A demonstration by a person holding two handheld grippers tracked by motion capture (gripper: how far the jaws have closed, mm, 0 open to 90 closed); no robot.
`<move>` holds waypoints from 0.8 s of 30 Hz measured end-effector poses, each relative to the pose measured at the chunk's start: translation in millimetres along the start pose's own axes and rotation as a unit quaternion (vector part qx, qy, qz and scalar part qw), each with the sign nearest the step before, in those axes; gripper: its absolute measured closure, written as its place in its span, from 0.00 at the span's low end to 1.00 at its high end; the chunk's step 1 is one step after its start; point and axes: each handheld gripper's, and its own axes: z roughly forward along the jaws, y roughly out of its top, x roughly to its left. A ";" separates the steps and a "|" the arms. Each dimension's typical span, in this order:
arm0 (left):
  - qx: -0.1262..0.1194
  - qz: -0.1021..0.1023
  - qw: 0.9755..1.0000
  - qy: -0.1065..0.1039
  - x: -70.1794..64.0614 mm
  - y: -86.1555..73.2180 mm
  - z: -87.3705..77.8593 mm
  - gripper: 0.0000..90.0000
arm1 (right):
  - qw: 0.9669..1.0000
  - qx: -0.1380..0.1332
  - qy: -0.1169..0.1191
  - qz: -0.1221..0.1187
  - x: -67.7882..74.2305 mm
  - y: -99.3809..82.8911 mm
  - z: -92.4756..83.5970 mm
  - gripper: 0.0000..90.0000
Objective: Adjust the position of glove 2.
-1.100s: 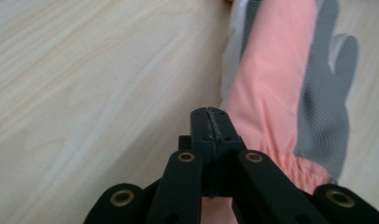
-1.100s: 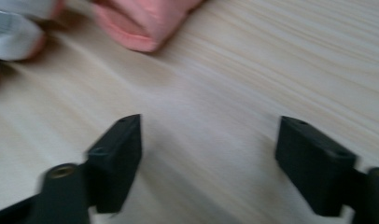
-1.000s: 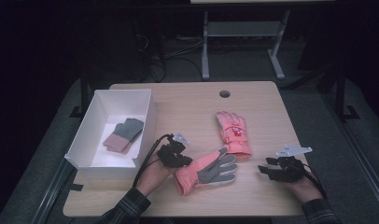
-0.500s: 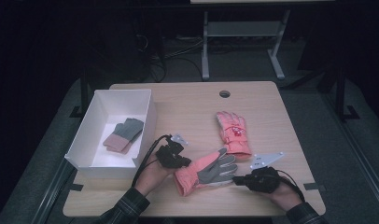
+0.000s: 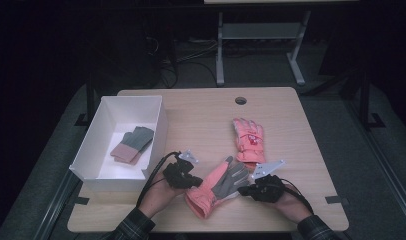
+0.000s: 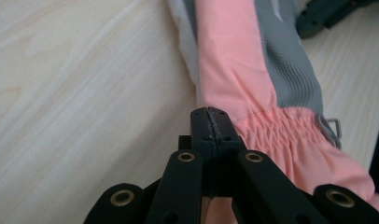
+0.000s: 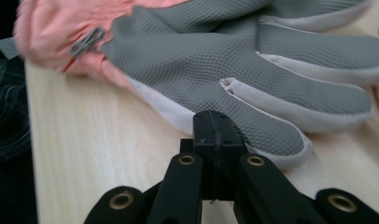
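Note:
A pink glove with a grey palm (image 5: 218,186) lies palm up near the table's front edge. My left gripper (image 5: 194,181) is shut, its tips (image 6: 211,125) at the edge of the glove's gathered pink cuff (image 6: 290,140); I see no fabric between the jaws. My right gripper (image 5: 243,190) comes in from the right and is shut too. Its tips (image 7: 215,127) sit over the outermost grey finger (image 7: 271,133) of that glove. A second pink glove (image 5: 249,140) lies back up a little farther back, to the right.
A white open box (image 5: 158,130) stands at the table's left with a grey and pink pair of gloves (image 5: 132,144) inside. A round cable hole (image 5: 240,100) sits near the far edge. Bare wood lies to the right and behind the gloves.
My right gripper has moved left from near the table's right edge up to the palm-up glove's fingers. The left hand and both gloves have stayed put.

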 end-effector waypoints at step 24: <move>-0.012 0.021 0.996 -0.082 -23.7 8.3 23.8 1.00 | 0.997 -0.015 -0.061 0.039 -33.0 44.6 27.9 1.00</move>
